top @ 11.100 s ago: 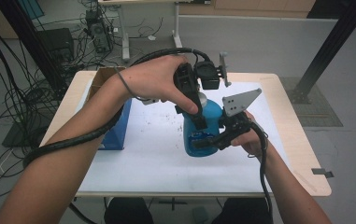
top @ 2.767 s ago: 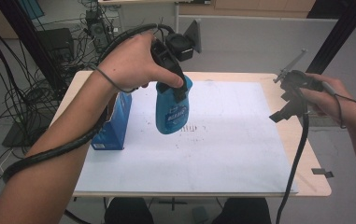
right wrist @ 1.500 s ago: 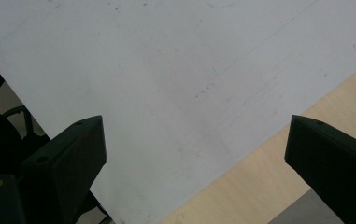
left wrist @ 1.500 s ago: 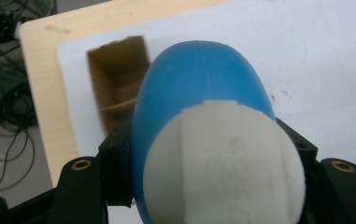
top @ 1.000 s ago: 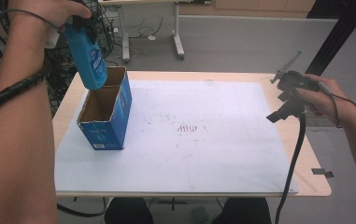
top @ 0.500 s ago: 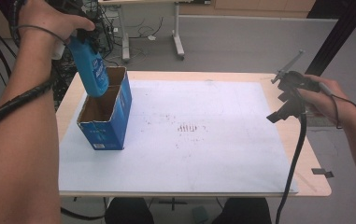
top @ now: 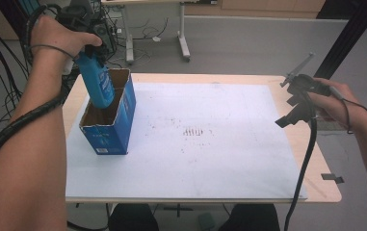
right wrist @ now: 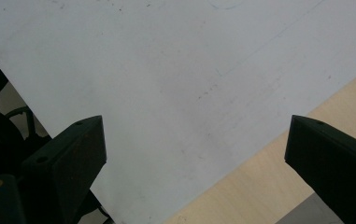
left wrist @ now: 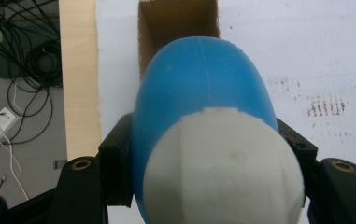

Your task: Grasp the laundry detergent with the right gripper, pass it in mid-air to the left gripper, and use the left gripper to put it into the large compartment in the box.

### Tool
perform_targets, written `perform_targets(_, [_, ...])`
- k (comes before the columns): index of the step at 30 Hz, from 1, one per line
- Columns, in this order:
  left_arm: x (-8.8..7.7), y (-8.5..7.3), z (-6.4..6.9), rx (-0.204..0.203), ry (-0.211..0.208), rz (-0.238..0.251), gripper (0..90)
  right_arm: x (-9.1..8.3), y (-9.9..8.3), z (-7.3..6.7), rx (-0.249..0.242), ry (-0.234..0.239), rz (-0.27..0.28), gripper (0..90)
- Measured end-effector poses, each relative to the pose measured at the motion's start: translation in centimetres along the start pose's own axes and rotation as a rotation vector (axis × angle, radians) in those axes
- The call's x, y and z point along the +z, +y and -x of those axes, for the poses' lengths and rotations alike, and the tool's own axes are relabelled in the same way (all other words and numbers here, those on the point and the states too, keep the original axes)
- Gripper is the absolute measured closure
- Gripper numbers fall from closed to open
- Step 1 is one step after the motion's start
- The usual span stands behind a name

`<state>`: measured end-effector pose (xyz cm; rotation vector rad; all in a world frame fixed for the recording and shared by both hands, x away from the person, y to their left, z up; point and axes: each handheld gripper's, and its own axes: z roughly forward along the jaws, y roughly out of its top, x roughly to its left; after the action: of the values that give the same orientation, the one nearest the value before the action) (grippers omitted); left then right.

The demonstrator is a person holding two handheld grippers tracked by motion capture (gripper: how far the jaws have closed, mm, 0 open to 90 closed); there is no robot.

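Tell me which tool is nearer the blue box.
Left. The left tool holds the blue bottle just over the blue box; the right tool hangs open at the table's far edge.

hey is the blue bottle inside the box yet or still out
Partly in. The blue bottle, clamped in the left tongs, has its lower end past the open rim of the box; most stands above.

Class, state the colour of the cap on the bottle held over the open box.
White, on a blue bottle; the cap shows best in the left gripper view.
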<state>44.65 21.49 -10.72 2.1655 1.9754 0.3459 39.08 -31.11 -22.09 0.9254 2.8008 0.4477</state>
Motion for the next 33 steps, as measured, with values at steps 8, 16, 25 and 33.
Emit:
perform_targets(8, [1.9,-0.5,-0.3,-0.007,-0.002,-0.016,37.8,0.2,-0.1,0.0,0.003,0.004,-0.006,5.2])
perform_targets(16, [3.6,-1.1,-0.6,-0.011,-0.006,-0.029,37.7,0.2,0.1,-0.1,-0.004,0.007,-0.006,5.2])
perform_targets(25, [5.8,-1.7,-0.8,-0.002,-0.007,-0.056,37.7,0.5,0.1,-0.2,-0.006,0.01,-0.013,5.5])
perform_targets(33, [7.9,-2.4,-1.1,-0.004,-0.016,-0.08,37.7,0.5,0.4,-0.2,-0.011,0.015,-0.009,5.4])
